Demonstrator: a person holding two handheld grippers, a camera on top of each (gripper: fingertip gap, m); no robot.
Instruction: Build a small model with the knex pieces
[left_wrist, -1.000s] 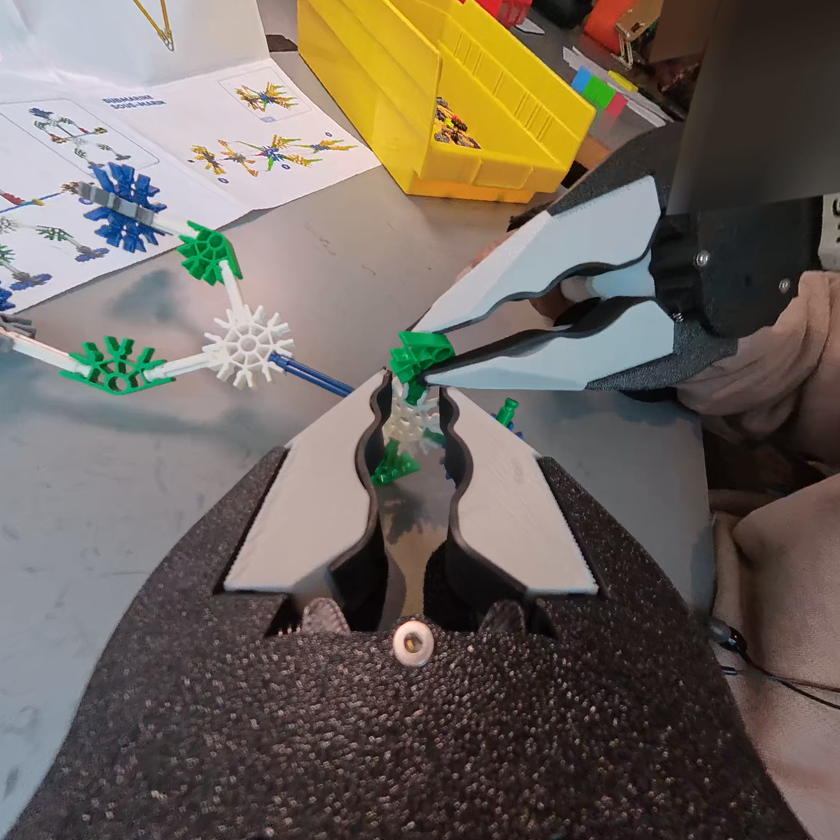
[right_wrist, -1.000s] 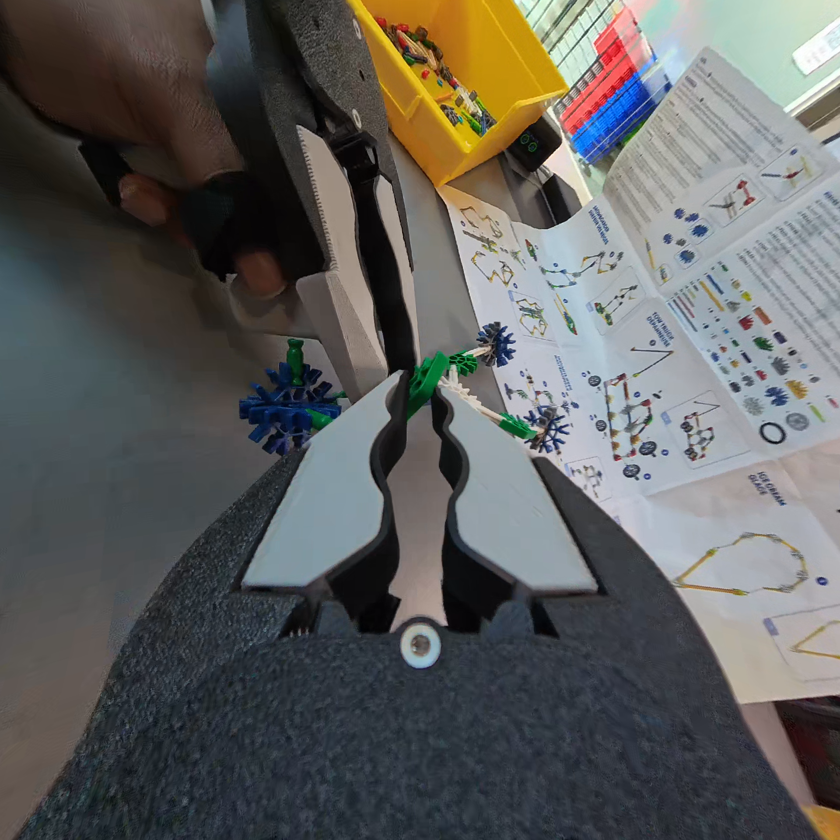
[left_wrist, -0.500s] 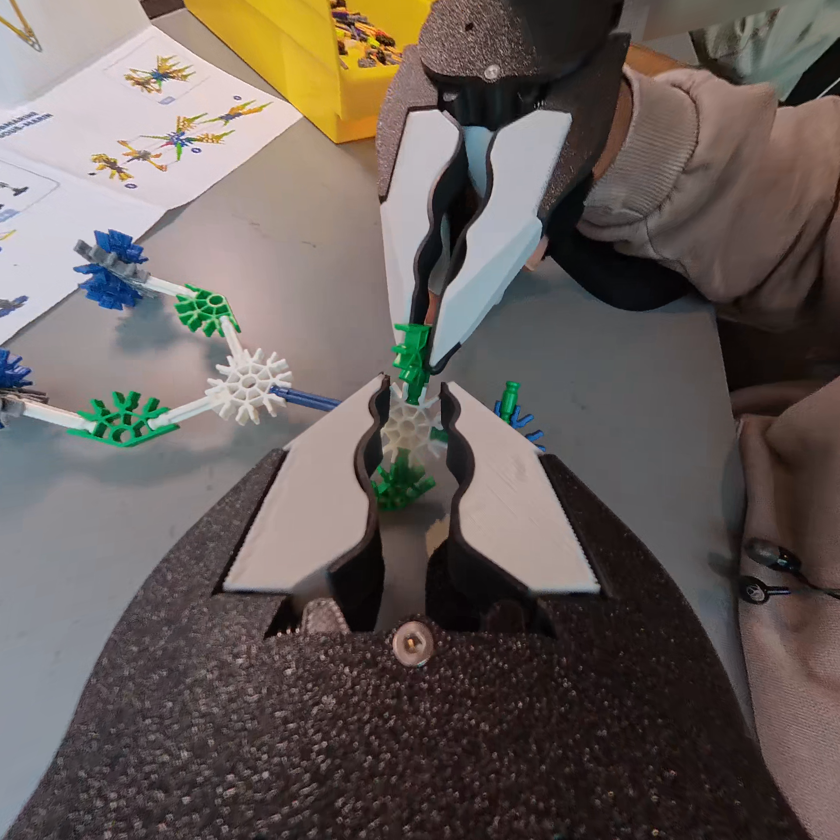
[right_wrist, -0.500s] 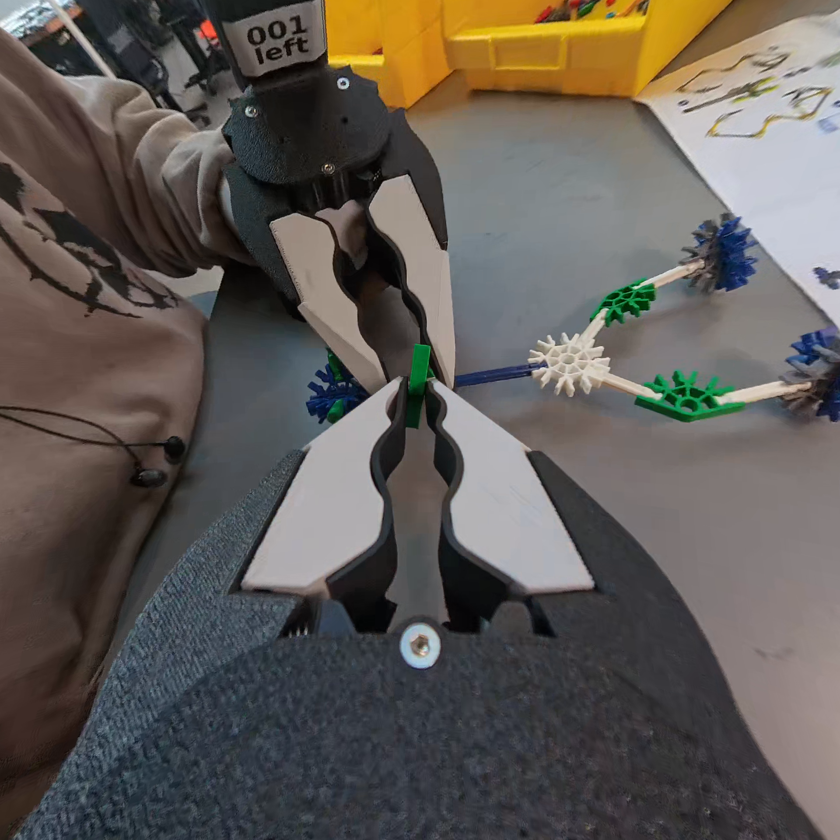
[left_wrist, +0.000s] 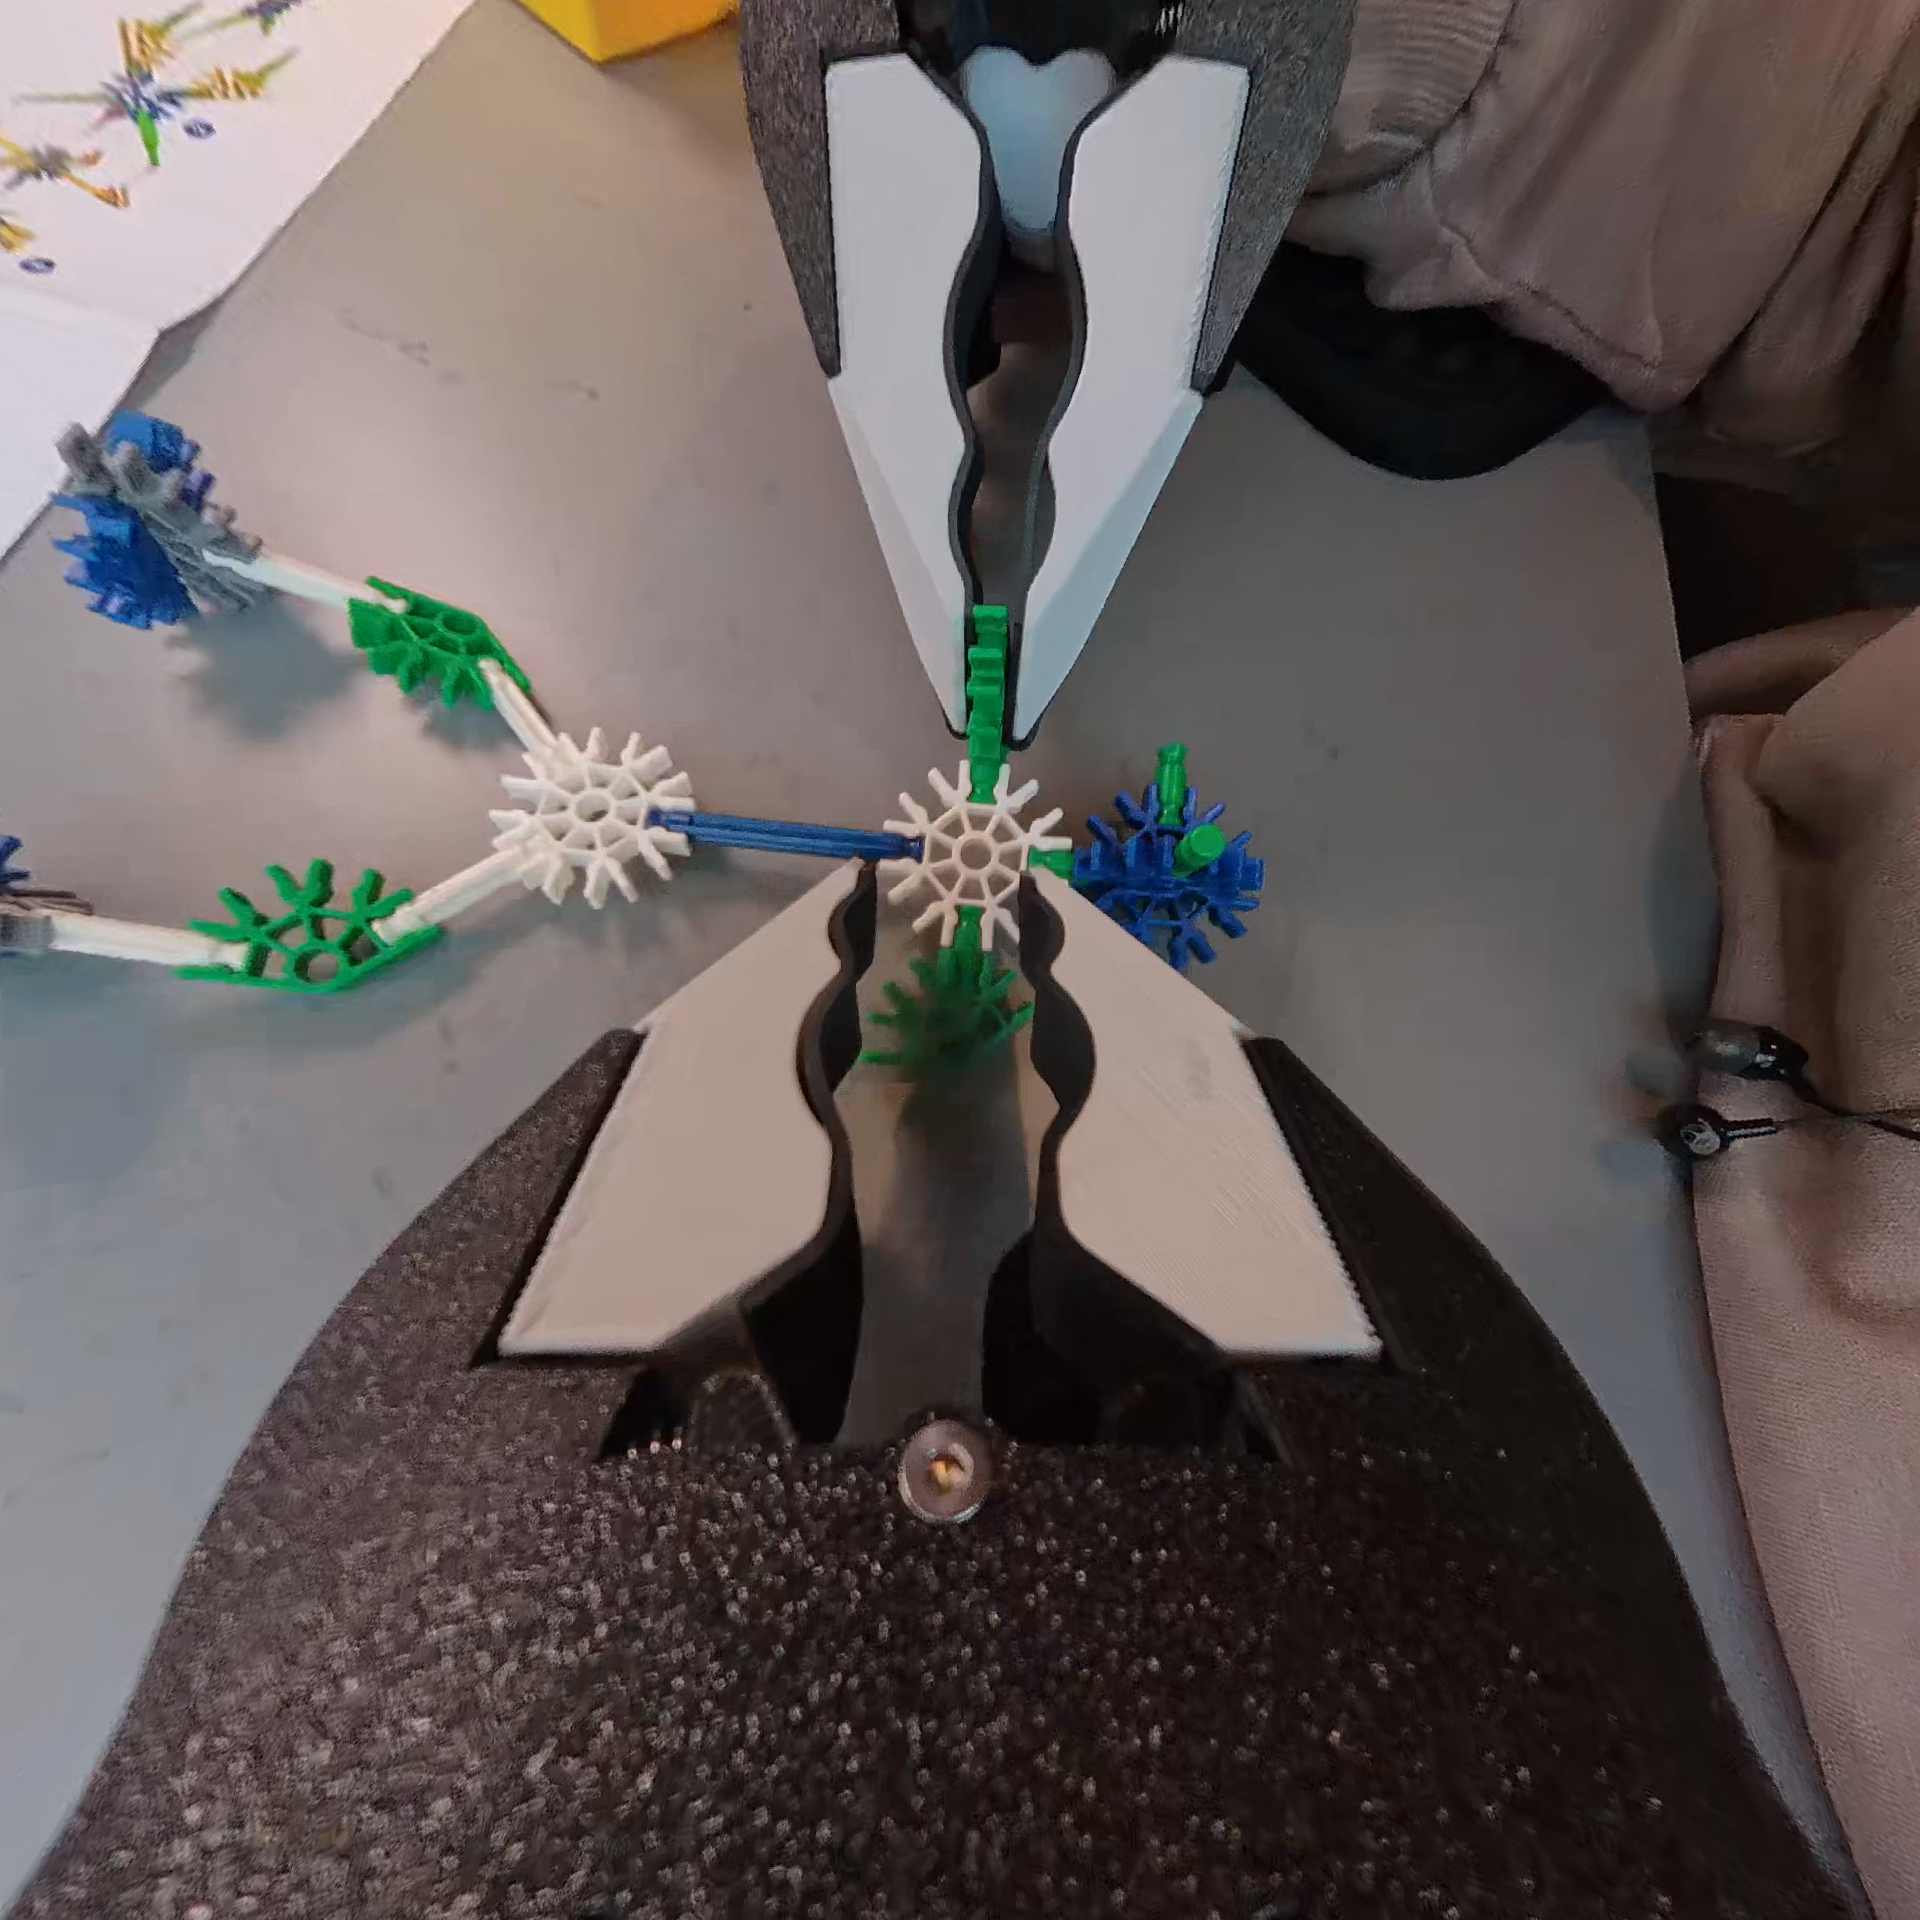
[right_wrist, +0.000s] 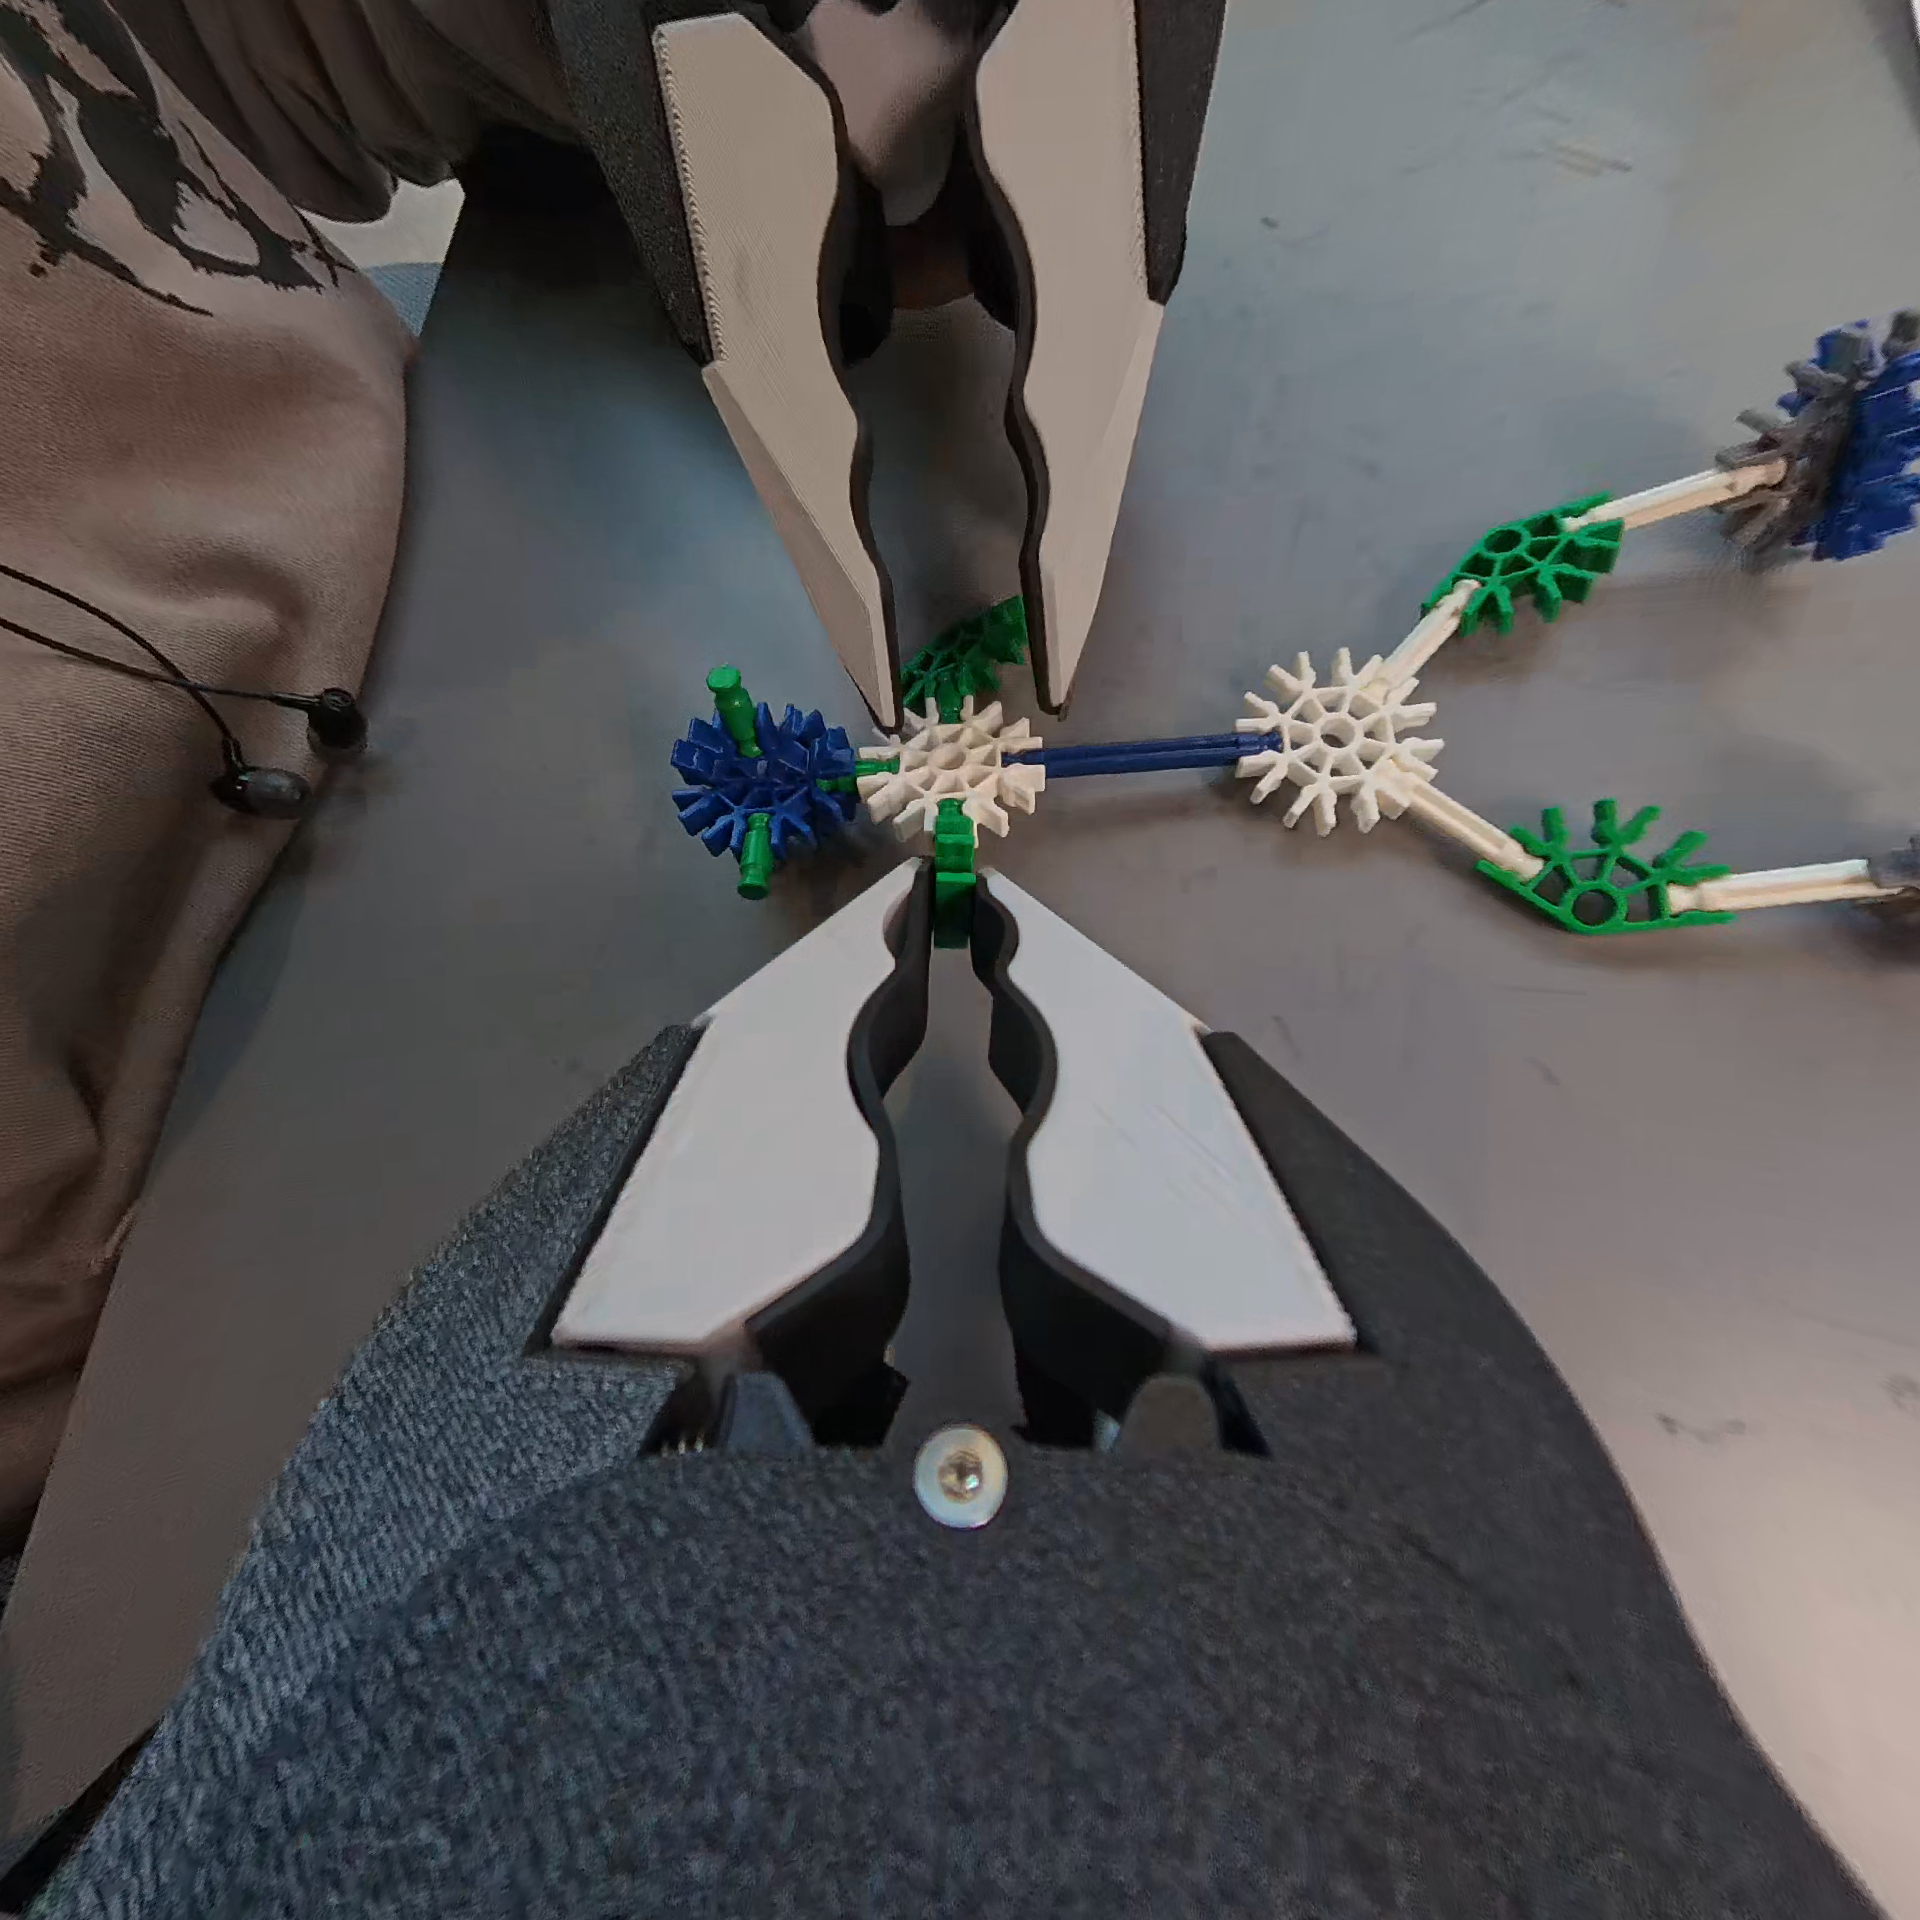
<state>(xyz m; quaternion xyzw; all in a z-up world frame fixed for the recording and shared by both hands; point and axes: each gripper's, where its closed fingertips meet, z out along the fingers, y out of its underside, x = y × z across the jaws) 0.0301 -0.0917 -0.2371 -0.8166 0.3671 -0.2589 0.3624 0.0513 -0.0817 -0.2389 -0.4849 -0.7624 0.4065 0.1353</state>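
Left wrist view, near to far: the left gripper stands spread, its two fingertips flanking a white snowflake connector without clearly pressing it; one green fan connector lies between the fingers, near lower centre. Just right of the hub sits one blue snowflake connector bearing two short green pegs. One blue rod runs left to a second white snowflake connector, from which two white rods branch to two further green fan connectors, ending in blue-and-grey clusters at the left edge. At upper centre the right gripper pinches a green connector edge-on, joined to the hub. All rests on a grey table. A printed sheet occupies the upper left corner

Right wrist view: the right gripper is pressed onto the green connector
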